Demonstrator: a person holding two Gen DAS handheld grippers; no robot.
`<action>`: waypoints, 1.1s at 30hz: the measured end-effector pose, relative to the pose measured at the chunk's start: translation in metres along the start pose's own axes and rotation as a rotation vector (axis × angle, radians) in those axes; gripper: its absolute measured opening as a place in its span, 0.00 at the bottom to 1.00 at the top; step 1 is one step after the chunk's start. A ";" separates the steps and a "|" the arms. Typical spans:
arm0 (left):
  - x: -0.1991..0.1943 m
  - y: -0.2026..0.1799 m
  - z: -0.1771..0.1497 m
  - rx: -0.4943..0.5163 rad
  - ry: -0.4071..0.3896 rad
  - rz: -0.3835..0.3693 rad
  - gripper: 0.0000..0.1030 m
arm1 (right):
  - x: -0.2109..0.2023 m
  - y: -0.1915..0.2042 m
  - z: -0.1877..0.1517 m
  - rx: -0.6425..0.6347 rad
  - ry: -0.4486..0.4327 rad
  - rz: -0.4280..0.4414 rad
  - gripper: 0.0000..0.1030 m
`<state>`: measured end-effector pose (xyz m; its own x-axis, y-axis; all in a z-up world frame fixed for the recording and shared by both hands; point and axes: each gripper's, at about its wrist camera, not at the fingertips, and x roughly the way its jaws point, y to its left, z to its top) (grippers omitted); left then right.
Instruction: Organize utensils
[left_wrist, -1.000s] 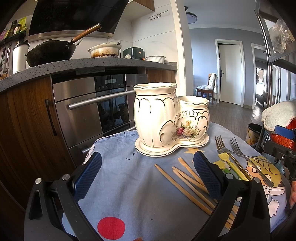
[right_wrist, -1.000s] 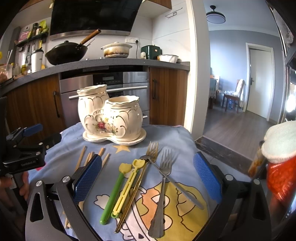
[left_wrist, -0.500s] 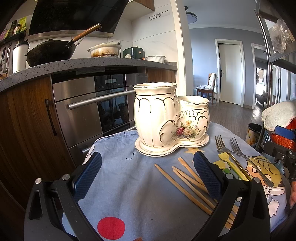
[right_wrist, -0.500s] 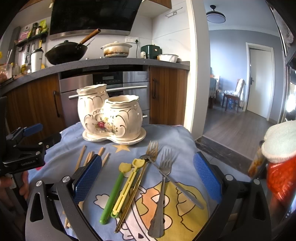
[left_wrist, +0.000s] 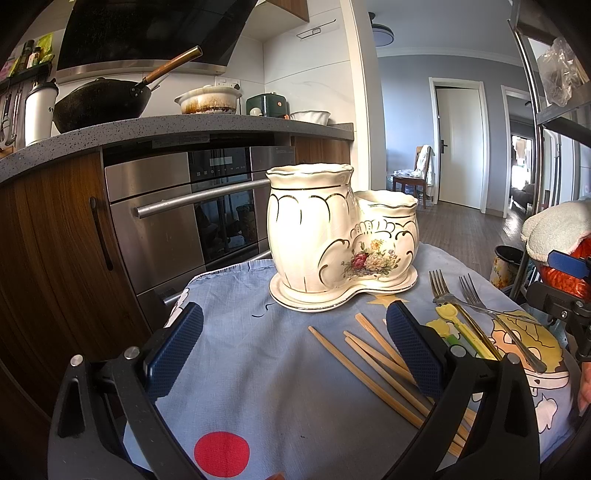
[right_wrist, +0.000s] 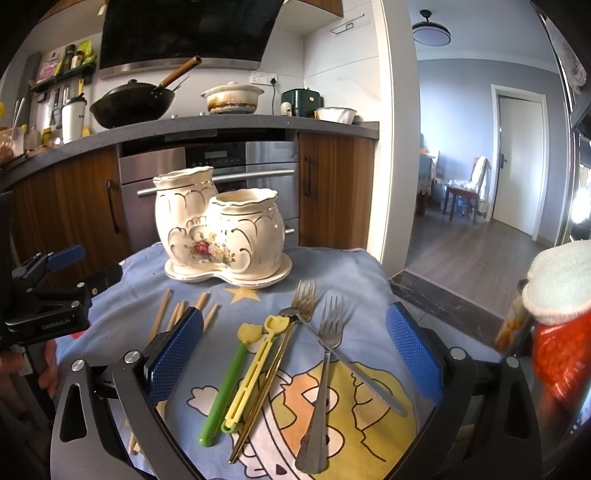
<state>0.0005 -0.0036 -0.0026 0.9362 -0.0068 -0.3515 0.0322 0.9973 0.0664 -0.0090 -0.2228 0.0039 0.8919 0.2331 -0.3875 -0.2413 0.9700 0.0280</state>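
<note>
A cream ceramic two-pot utensil holder (left_wrist: 332, 236) stands at the far side of a blue cartoon cloth; it also shows in the right wrist view (right_wrist: 221, 229). Several wooden chopsticks (left_wrist: 373, 362) lie in front of it, under my open left gripper (left_wrist: 291, 343). Two steel forks (right_wrist: 325, 354), a gold fork (right_wrist: 273, 373), a green utensil (right_wrist: 225, 384) and a yellow one (right_wrist: 255, 369) lie between the fingers of my open right gripper (right_wrist: 295, 354). Both grippers are empty and hover above the cloth.
Behind the table stand an oven (left_wrist: 192, 210) and wooden cabinets under a counter with a wok (left_wrist: 103, 99). A towel-covered orange bag (right_wrist: 557, 317) sits at the right. The other gripper (right_wrist: 48, 295) shows at the left of the right wrist view.
</note>
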 end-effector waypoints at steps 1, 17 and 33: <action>0.000 0.000 0.000 0.000 0.000 0.000 0.95 | 0.000 0.000 -0.001 0.000 -0.002 -0.001 0.95; -0.002 -0.003 -0.001 0.018 -0.012 -0.016 0.95 | -0.003 -0.008 0.007 0.009 -0.021 -0.037 0.95; 0.036 -0.034 -0.015 0.174 0.362 -0.020 0.95 | 0.007 -0.059 0.016 0.036 0.123 -0.102 0.95</action>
<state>0.0276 -0.0368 -0.0318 0.7521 0.0314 -0.6583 0.1371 0.9695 0.2029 0.0173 -0.2769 0.0146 0.8573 0.1250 -0.4995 -0.1358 0.9906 0.0147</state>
